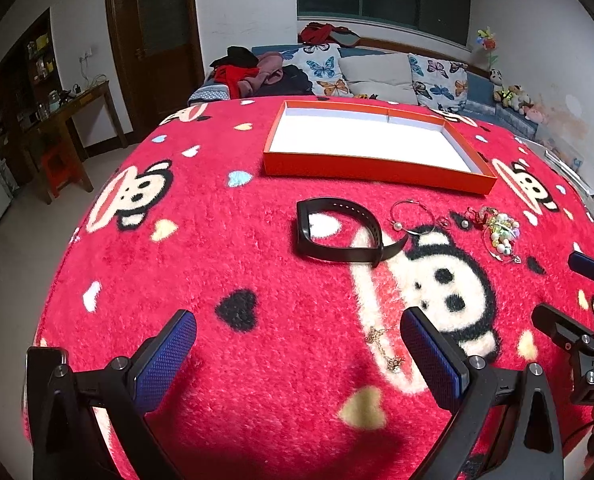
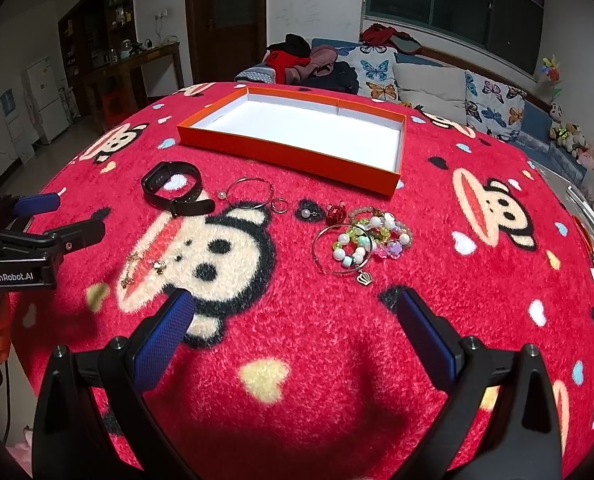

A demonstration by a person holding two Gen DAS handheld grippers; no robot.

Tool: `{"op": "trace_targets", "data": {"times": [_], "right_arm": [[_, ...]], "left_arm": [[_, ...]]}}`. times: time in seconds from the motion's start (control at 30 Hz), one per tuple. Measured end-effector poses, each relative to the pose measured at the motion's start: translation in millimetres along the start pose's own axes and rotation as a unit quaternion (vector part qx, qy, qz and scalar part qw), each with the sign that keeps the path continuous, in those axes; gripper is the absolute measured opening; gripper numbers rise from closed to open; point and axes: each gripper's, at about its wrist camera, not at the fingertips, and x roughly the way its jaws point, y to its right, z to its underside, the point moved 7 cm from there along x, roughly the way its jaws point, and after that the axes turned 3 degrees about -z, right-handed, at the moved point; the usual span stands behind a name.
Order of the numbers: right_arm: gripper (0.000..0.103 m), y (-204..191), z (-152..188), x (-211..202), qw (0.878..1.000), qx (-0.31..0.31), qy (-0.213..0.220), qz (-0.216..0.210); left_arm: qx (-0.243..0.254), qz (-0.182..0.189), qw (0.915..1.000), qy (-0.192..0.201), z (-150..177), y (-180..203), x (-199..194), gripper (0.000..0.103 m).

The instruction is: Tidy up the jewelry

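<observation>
Blanket [image 2: 337, 340] of red plush with a cartoon monkey print covers the counter and carries everything. Nearest, the right hand-held gripper [image 2: 295, 320] hovers with its jaws spread wide and nothing between them; the left hand-held gripper [image 1: 297, 340] is likewise wide open and empty.

Just past the left one, at about 1 o'clock in its view, lies one thin gold chain [image 1: 385, 350], loose on the fabric beside its right finger. Farther on, at 12 o'clock in the left view, sits one black band [image 1: 337, 234], buckled into a loop. To its right lies one thin wire hoop [image 2: 251, 194] with a pearl and a small ring attached, then one pearl stud [image 2: 305, 213] and one small red piece [image 2: 335, 213]. At 12 o'clock in the right view is a heap of beaded bracelets [image 2: 373, 234]; they overlap, so I cannot count them, but one wire bangle [image 2: 343, 252] with a crown charm rests against the heap.

Farthest, one shallow orange tray [image 2: 289, 152] with a white floor stands empty.

Sorting seems not yet begun: nothing is in the tray. A likely first move is lowering the left jaws over the chain, pinching it low against the pile so it does not slip, then carrying it to the tray.
</observation>
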Motion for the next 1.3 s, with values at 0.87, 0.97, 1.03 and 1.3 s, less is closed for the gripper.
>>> {"op": "trace_targets", "data": {"times": [0.87, 0.97, 1.03, 1.3], "right_arm": [[0.102, -2.6, -4.0, 0.5, 1.0, -0.006, 0.002, -0.004], [0.102, -2.5, -3.8, 0.9, 1.0, -0.006, 0.001, -0.004], [0.102, -2.4, -4.0, 1.3, 1.0, -0.006, 0.001, -0.005], [0.102, -1.7, -3.7, 2.6, 1.0, -0.004, -0.001, -0.005]], "left_arm": [[0.01, 0.01, 0.9999, -0.001, -7.6, -6.0, 10.4, 0.103], [0.023, 0.008, 0.9997, 0.006, -13.1, -6.5, 11.0, 0.103], [0.028, 0.011, 0.9995, 0.01, -17.1, -7.9, 12.0, 0.103], [0.038, 0.047, 0.9981, 0.0, -29.6, -13.0, 26.2, 0.103]]}}
